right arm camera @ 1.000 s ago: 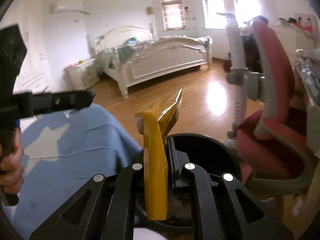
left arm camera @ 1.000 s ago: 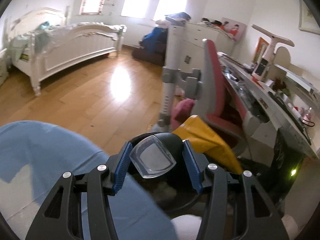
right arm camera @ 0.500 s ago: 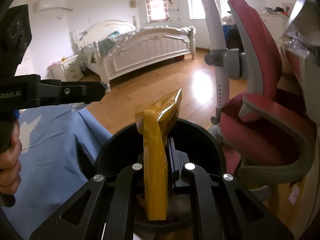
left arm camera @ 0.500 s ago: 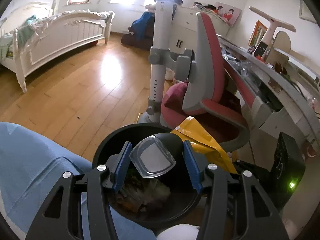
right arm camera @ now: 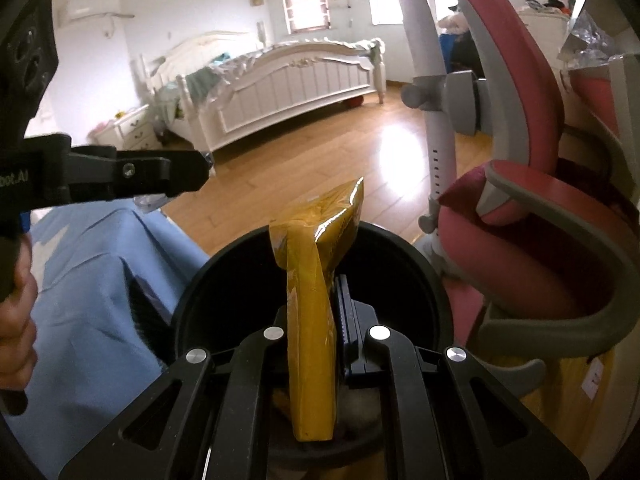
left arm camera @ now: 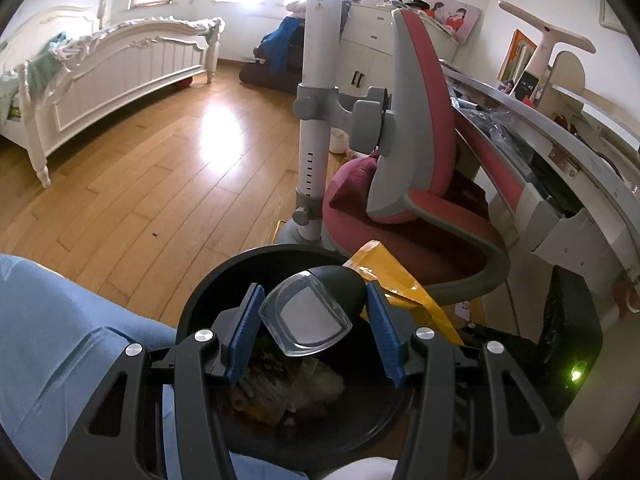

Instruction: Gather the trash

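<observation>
Between the blue pads of the left tool sits a small dark cup with a clear plastic lid, the jaws roughly half open and closed on its two sides; the right tool is pinched almost fully together on a yellow foil wrapper, which stands up out of the jaws as a creased fin. Both pieces hang over the mouth of the round black bin, where crumpled paper and other scraps already lie at the bottom. Judging by its look, the cup is light, thin-walled and rather slick, so it would likely dent or squirt out under a harder squeeze; the grip across its widest part, below the lid rim, seems the sensible place. The wrapper appears nearly weightless, limp and glossy, liable to cling to a pad or drift sideways once let go, so holding it near its folded middle, as now, keeps it steady. Beyond the bin is a blue cloth on the near side, a pink chair beside the bench, wooden floor and a white bed farther off.
</observation>
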{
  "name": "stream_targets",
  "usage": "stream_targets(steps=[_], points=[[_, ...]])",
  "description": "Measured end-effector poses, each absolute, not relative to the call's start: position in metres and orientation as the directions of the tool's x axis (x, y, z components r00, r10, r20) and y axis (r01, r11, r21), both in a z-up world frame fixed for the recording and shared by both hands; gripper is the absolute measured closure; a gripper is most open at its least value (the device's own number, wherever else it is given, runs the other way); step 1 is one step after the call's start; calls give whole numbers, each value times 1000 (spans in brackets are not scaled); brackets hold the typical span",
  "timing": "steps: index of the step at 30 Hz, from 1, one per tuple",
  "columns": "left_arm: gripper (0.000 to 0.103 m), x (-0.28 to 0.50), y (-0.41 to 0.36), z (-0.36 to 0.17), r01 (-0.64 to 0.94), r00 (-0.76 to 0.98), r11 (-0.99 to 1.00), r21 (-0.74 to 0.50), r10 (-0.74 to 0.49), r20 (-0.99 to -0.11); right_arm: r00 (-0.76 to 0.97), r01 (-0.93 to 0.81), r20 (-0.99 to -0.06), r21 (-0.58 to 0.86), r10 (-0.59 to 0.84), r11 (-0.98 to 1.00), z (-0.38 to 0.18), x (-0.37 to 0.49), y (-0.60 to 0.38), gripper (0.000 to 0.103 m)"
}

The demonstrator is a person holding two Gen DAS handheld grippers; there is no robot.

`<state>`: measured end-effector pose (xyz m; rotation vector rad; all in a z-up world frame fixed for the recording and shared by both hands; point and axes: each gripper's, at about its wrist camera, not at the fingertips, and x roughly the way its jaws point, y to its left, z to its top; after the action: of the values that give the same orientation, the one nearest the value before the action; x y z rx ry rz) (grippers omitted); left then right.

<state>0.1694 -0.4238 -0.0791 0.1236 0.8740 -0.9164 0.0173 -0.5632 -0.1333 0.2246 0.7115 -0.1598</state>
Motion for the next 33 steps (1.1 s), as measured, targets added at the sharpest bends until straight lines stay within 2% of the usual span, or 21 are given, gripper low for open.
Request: stream_targets(steps=[1, 3, 4, 5, 6, 7, 16, 21, 29, 33], points=[[50, 170, -425, -79, 737, 301, 626, -256, -642, -705, 744, 222, -664, 145, -72, 964, -133, 18, -564, 92], [38, 171, -426, -76, 740, 304, 623, -253, -646, -700, 738, 235, -667, 120, -97, 964, -133, 20, -562, 82], [18, 170, -425, -74, 740, 312, 624, -251, -649, -694, 743, 238, -661, 120, -101, 964, -133, 18, -562, 61], [7, 169, -422, -71, 739, 331, 627, -245, -655, -679, 751, 241, -652, 127, -102, 962, -132, 16, -562, 37], [6, 167, -420, -68, 742, 345, 626, -240, -663, -664, 760, 248, -641, 134, -107, 959, -131, 14, -563, 29], [6, 166, -419, -66, 745, 349, 624, -237, -667, -658, 770, 252, -628, 139, -111, 958, -129, 11, -563, 26], [5, 156, -386, -40, 698, 428, 686, -205, -629, -649, 784, 216, -616, 149, -81, 965, -112, -6, -545, 26], [5, 143, -349, -22, 611, 546, 788, -80, -493, -677, 803, 174, -594, 180, -34, 968, -87, -16, -522, 26], [5, 114, -227, 12, 394, 721, 918, -36, -333, -608, 850, -25, -511, 204, 128, 979, -31, -35, -440, 17], [5, 92, -161, 20, 245, 797, 969, 10, -196, -572, 856, -157, -458, 209, 238, 965, -5, -49, -388, 14]])
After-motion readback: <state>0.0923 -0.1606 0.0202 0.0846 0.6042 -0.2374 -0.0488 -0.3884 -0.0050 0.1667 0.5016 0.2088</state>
